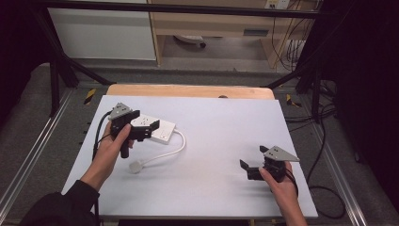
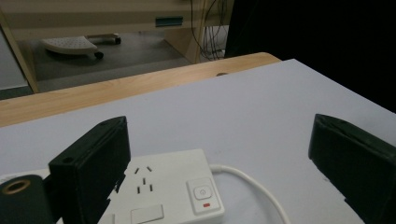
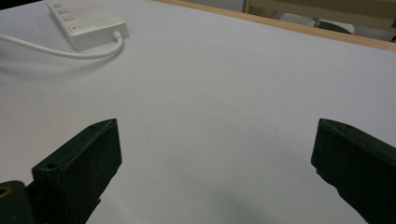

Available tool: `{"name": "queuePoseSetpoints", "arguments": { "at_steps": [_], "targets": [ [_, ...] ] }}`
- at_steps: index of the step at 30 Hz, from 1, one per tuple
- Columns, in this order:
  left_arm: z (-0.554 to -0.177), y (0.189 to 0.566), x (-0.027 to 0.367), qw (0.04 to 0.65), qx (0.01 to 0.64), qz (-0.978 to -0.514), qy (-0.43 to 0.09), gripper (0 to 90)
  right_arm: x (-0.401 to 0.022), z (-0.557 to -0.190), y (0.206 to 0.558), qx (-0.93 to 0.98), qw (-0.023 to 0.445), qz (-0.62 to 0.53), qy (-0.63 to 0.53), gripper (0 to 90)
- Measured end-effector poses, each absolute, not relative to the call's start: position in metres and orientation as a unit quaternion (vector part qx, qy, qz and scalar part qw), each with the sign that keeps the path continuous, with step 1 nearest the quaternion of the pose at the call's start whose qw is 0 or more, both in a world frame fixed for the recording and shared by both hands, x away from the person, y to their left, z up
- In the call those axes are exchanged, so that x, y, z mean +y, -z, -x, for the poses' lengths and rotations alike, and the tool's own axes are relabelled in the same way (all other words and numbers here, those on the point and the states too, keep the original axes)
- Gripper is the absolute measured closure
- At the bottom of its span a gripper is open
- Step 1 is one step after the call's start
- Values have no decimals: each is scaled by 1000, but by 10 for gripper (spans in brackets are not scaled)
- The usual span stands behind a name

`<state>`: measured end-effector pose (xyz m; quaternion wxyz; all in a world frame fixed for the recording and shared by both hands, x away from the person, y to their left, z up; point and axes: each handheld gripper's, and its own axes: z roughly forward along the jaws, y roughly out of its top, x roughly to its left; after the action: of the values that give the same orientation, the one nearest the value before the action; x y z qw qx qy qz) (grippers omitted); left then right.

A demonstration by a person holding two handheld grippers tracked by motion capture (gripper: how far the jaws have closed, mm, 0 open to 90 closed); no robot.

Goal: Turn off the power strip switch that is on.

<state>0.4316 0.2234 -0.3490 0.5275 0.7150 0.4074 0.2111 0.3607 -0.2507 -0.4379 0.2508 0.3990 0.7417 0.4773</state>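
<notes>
Spread left tongs [image 2: 219, 172] hover over the flat white plastic power strip [image 2: 173, 196]; right tongs [image 3: 215, 172], also spread, sit well apart.

High view: fixed above the person's edge of the bench [image 1: 211, 188], facing forward and down; takes in the whole white top, the wooden far edge and the floor beyond.

Left gripper view: rides on the left tool [image 2: 219, 158], low and close over the power strip [image 2: 168, 191], facing the bench's far edge.

Right gripper view: rides on the right tool [image 3: 215, 163], low over bare white top, looking across toward the power strip [image 3: 88, 23] at upper left, well off.

Shared: all three take in the power strip [image 1: 157, 129], its white cord [image 1: 174, 149] and the wooden far edge.
</notes>
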Motion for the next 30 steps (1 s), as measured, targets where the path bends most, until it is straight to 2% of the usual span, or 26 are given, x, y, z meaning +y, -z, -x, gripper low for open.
{"name": "queuePoseSetpoints", "arguments": {
  "at_steps": [30],
  "targets": [
    [-350, 350, 302, 545, 431, -682, -228, 61, -249, -360, 442, 751, 244, -405, -461, 22]
  ]
}}
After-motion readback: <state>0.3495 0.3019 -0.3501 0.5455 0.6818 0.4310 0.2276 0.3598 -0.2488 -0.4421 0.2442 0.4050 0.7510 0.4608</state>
